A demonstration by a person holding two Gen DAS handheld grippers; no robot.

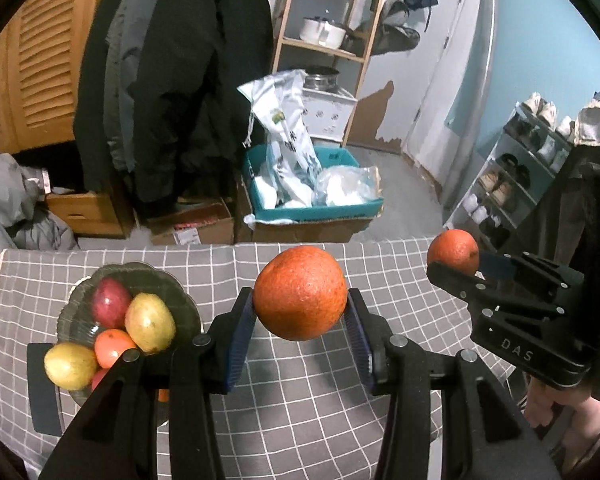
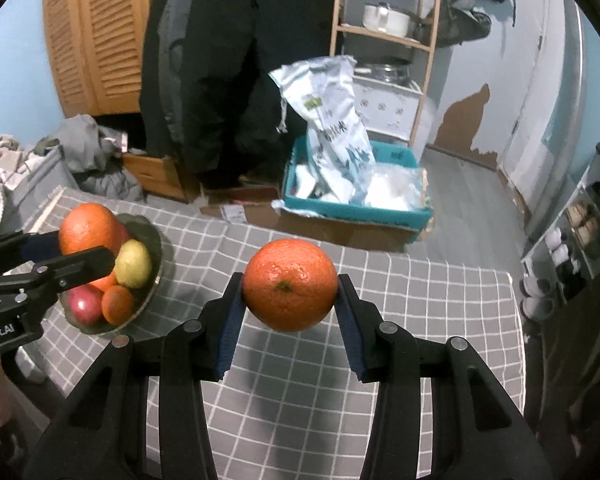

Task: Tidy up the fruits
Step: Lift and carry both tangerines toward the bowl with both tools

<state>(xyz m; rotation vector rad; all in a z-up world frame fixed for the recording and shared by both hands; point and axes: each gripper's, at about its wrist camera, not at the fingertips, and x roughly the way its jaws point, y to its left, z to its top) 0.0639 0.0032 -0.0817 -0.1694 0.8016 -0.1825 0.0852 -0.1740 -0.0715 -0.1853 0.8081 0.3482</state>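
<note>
My left gripper (image 1: 300, 304) is shut on an orange (image 1: 300, 292) and holds it above the grey checked tablecloth (image 1: 300, 400). My right gripper (image 2: 290, 300) is shut on a second orange (image 2: 290, 290), also held above the cloth. Each gripper shows in the other's view: the right one (image 1: 456, 260) with its orange (image 1: 452, 250) at the right, the left one (image 2: 84, 248) with its orange (image 2: 88, 228) over the bowl. A dark glass bowl (image 1: 80, 304) at the table's left holds a red fruit (image 1: 110, 302), yellow-green fruits (image 1: 150, 322) and small orange fruits (image 1: 112, 346).
Beyond the table's far edge stand a teal box (image 1: 312, 210) with white bags, cardboard boxes (image 1: 192, 228), hanging dark coats (image 1: 172, 80) and a wooden shelf (image 1: 324, 48). A shoe rack (image 1: 512, 176) stands at the right. Grey clothes (image 1: 12, 204) lie at the left.
</note>
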